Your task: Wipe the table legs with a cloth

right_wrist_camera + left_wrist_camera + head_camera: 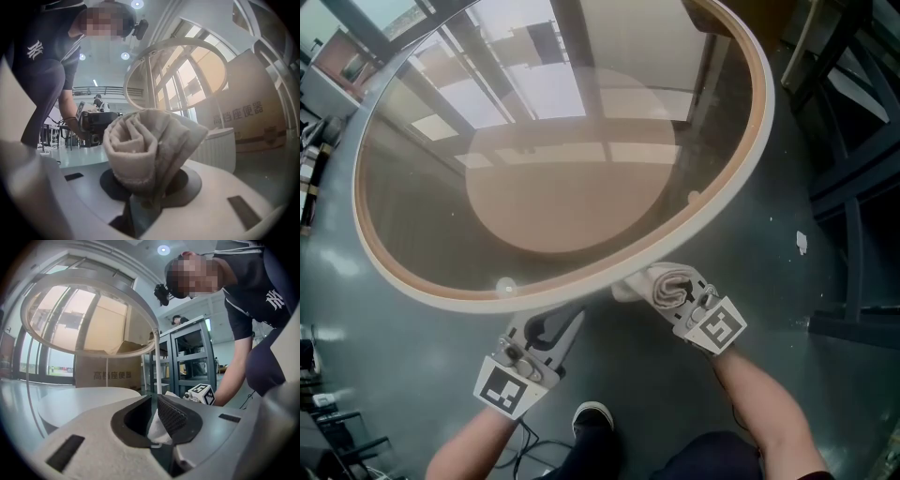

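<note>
Cloth (140, 143), beige and rolled into a thick wad, stands clamped between the jaws of the right gripper (149, 185), which are closed on its lower end. In the head view the wad sits right at the near rim (733, 183) of the round glass-topped table; whether it touches a leg cannot be told. The left gripper (153, 411) is beside it, jaws a narrow way apart and gripping nothing; a white fold of cloth shows beyond the gap.

Legible writing: a cardboard box (96, 375) behind the table carries the printed characters 高档座便器. The person's dark shirt bears a white interlocked-letter emblem (274, 298).

Surroundings: a slim white table leg (158, 371) drops from the rim to a round pale base (572, 211), seen through the glass. A dark metal rack (187, 359) stands just behind the table. The floor is grey and glossy, with a small white scrap (802, 242) on it. A dark shoe (592, 415) shows between the two forearms.

Containers: the box's contents are not visible; items on the rack shelves are too small to tell.
</note>
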`<state>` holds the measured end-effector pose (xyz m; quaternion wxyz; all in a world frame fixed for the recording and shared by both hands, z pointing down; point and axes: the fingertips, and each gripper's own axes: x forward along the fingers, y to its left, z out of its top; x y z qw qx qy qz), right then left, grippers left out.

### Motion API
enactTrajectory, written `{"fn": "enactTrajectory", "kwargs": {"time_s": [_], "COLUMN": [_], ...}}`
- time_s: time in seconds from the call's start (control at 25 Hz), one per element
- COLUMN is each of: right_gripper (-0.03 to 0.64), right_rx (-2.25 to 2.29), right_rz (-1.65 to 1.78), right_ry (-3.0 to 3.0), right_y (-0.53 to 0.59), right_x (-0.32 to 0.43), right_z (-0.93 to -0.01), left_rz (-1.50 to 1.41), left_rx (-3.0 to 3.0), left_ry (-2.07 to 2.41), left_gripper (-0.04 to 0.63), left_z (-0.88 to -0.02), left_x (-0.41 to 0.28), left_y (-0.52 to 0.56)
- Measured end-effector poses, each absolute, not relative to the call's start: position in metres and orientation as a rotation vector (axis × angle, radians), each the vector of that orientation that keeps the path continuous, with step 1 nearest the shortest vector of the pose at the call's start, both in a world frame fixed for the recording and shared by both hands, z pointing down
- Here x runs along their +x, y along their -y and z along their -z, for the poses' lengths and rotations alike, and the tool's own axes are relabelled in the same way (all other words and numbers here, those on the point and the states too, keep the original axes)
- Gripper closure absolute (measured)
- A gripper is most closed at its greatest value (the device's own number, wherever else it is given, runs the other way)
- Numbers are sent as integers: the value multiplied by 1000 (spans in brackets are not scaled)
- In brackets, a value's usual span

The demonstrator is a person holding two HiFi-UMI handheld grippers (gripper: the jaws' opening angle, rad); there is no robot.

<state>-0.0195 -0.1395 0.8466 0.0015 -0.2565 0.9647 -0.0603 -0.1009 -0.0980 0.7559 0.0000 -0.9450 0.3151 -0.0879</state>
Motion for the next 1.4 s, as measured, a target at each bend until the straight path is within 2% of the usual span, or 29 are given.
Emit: {"fn": "enactTrajectory", "kwargs": {"time_s": [0.4,0.52,0.64,0.76,0.88,1.16,1.4], "right_gripper": [519,525,526,528,528,529,531], "right_rx": [-890,-933,-960,-895,-770,-492,-370], "right_rz": [500,444,244,7,-71,-110,-67], "right_ry": [-3261,-3210,-3109,-3026,-2956,-2898,-2987], "right_y": [130,128,155,183,183,148,142], "right_x": [-2,25,51,50,34,11,6], "right_z": [-915,-875,-795,-711,-667,-645,-678], "left_rz": [338,336,291,202,173,236,247], "left_rx": [-2940,-2923,-2911,-2897,-2897,-2928,-2954], "left_ry": [-1013,-1004,-1024,-1034,-993,-978,-985], "left_gripper": [565,565,566,565,565,565,565], "left_z": [-745,-737,-724,-705,-694,-708,-725], "left_x": [-99,-93,-90,-83,-73,-81,-81], "left_y": [56,50,55,61,57,47,60]}}
